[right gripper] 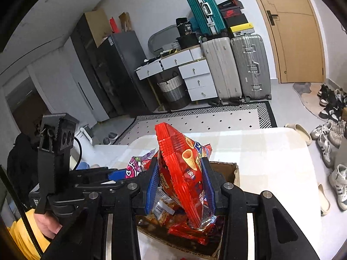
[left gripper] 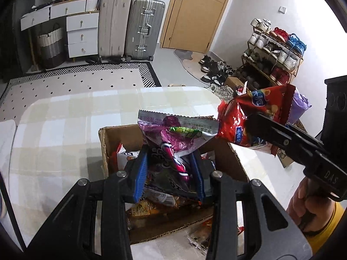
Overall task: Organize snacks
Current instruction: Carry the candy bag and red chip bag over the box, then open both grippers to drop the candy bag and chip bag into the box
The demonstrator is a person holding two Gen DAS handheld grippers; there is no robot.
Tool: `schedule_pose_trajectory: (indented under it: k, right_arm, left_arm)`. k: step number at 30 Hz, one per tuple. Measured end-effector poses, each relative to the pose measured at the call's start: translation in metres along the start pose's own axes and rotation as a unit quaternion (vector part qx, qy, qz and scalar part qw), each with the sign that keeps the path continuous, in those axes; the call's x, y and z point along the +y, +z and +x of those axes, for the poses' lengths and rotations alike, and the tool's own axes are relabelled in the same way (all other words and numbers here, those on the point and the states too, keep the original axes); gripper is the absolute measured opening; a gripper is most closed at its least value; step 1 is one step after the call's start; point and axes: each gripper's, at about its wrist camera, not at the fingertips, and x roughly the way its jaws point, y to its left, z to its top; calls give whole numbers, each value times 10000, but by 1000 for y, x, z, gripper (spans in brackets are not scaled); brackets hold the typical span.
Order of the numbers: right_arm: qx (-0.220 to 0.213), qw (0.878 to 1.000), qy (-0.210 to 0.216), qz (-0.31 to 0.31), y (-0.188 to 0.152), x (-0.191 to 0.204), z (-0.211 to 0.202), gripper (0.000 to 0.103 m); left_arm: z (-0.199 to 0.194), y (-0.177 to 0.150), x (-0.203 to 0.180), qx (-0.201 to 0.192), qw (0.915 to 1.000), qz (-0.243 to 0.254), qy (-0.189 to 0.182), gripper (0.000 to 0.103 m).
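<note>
An open cardboard box (left gripper: 112, 147) of snack packets stands on the pale checked table (left gripper: 65, 119). My left gripper (left gripper: 170, 169) is shut on a purple snack bag (left gripper: 173, 138) and holds it over the box. My right gripper (right gripper: 181, 182) is shut on a red snack bag (right gripper: 184, 166) with cone pictures, also over the box (right gripper: 229, 171). The red bag (left gripper: 251, 119) and the right gripper show at the right in the left wrist view. The purple bag (right gripper: 138, 166) shows to the left in the right wrist view.
Several snack packets (right gripper: 171, 218) lie inside the box. Beyond the table are a patterned rug (left gripper: 76, 82), suitcases (left gripper: 130, 26), white drawers (left gripper: 80, 32), a basket (left gripper: 51, 45), a shoe rack (left gripper: 273, 52), shoes on the floor (right gripper: 331, 140) and a wooden door (left gripper: 195, 10).
</note>
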Motion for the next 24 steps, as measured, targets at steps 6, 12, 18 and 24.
schedule_pose_trajectory:
  k: [6,12,18,24]
  right_arm:
    - [35,10000,-34,13,-1,-2,7,38]
    - [167,9997,-157,-18,-9,-3,14,38]
    - [251,9994,-252,-34,-15,-2,21,38]
    - [268,9993,-243,68,-15,-4,25,38]
  left_arm:
    - [6,-9,-5,38,9999,132,52,34]
    - [16,-11,-6,157,9998,138,33,34]
    - [21,-12,-5,185,9997,166,20,34]
    - [14,-11,-5,97,9997,216,74,42]
